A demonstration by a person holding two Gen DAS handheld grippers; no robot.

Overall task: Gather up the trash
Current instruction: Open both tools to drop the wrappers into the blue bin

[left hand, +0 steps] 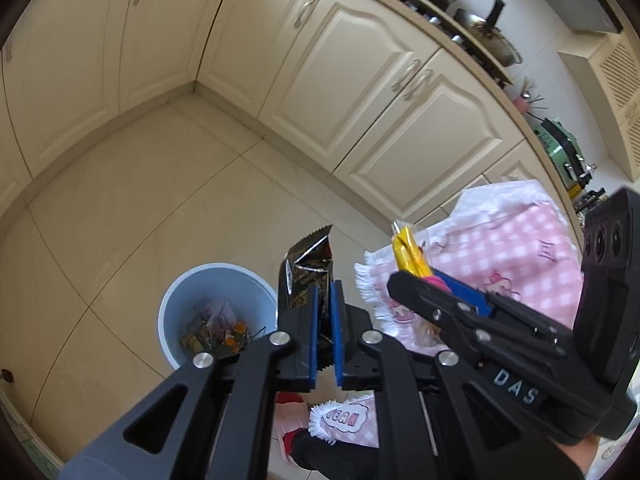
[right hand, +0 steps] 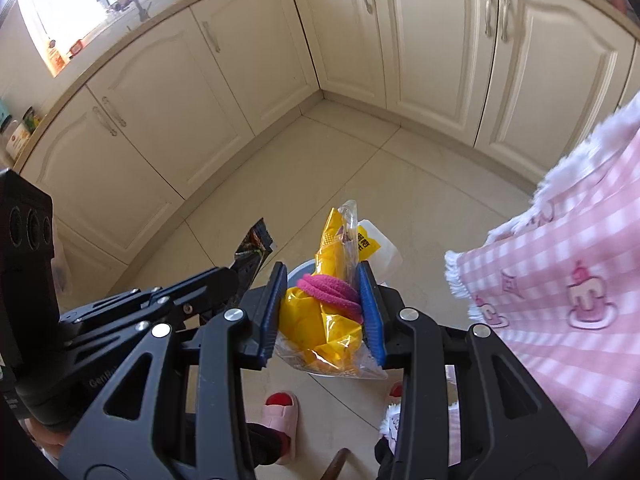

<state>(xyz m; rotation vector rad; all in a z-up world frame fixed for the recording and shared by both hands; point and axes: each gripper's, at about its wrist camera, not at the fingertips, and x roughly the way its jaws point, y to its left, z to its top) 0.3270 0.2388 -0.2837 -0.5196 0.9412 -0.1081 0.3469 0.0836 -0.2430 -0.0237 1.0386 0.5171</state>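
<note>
The black wrapper [left hand: 306,276] stood upright between the left gripper's [left hand: 325,332] blue fingers [left hand: 313,332], just beside the bin's [left hand: 218,308] rim rather than squarely over its mouth. Those fingers sat only a narrow way apart, and a thin gap showed beside the foil — whether the pads pressed on it I could not tell. Let go from there, the light wrapper could have caught the rim or fluttered onto the floor [left hand: 160,184].

The right gripper [right hand: 325,312] had its fingers part-way open, clamped on a bundle: a yellow bag [right hand: 316,320] in clear film with a pink band [right hand: 332,290] on top. In its own view the bin [right hand: 298,270] was almost wholly hidden behind the bundle, so aiming the drop would have been guesswork. The band lay loose on the bag — it might have slid off to one side.

Both grippers crowded the same spot; in the right view the left gripper [right hand: 236,276] was just beside the bundle, and a bump could have knocked either item loose. The pink cloth [right hand: 560,280] hung near on the right, and a slippered foot [right hand: 280,408] stood on the floor below, where a stray piece could have landed.
</note>
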